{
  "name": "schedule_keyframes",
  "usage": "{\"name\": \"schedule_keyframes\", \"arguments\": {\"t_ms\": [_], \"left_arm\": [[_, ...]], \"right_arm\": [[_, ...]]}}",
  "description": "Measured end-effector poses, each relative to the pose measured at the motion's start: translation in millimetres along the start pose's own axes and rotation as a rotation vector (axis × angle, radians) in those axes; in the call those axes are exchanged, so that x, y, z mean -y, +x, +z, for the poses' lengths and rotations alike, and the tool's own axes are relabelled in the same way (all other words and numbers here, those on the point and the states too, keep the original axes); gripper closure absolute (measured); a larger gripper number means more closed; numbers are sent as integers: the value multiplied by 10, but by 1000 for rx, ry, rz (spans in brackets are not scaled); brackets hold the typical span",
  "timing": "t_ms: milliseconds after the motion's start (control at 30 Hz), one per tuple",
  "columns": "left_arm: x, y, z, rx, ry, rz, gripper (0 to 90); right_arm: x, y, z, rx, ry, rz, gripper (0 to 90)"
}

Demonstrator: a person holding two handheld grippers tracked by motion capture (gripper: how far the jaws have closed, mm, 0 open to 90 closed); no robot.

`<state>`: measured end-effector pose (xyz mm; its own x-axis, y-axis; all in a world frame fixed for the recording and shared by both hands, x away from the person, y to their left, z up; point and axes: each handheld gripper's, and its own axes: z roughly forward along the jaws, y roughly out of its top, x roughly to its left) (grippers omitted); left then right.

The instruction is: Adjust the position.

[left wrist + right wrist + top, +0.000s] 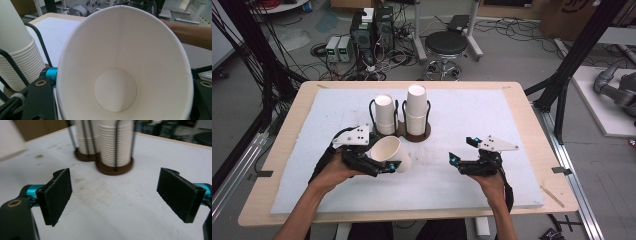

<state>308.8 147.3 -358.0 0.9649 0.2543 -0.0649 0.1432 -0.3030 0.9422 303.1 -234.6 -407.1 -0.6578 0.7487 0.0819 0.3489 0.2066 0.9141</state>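
Now: single cup lifted clear, second gripper standing by

Holding one paper cup sideways in the left gripper, jaws clamped on its wall, mouth turned toward that gripper's camera, above the white mat near its front-left part. Hovering low toward the front-right, right gripper with jaws spread wide and nothing between them. Standing near the mat's back edge, two wire holders with stacked cups, side by side and touching. Probably mid-separation or mid-placement: one cup freed from a stack. Next, likely turning the cup upright and setting it on bare mat, or passing it across to the waiting right jaws without crushing the thin wall.
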Motion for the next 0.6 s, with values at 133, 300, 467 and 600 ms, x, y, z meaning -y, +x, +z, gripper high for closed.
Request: {"name": "schedule_keyframes", "arguments": {"t_ms": [133,300,467,600], "left_arm": [[-3,10,-2,-7,2,-1,296],[1,14,9,-7,6,-3,296],[5,12,19,-8,14,0,296],[9,11,22,-8,20,1,296]], "right_arm": [[179,-100,-2,72,-22,74,135],[277,-162,-13,116,-31,92,135],[297,-171,-3,114,-26,94,135],[303,-166,12,107,-18,96,135]]}}
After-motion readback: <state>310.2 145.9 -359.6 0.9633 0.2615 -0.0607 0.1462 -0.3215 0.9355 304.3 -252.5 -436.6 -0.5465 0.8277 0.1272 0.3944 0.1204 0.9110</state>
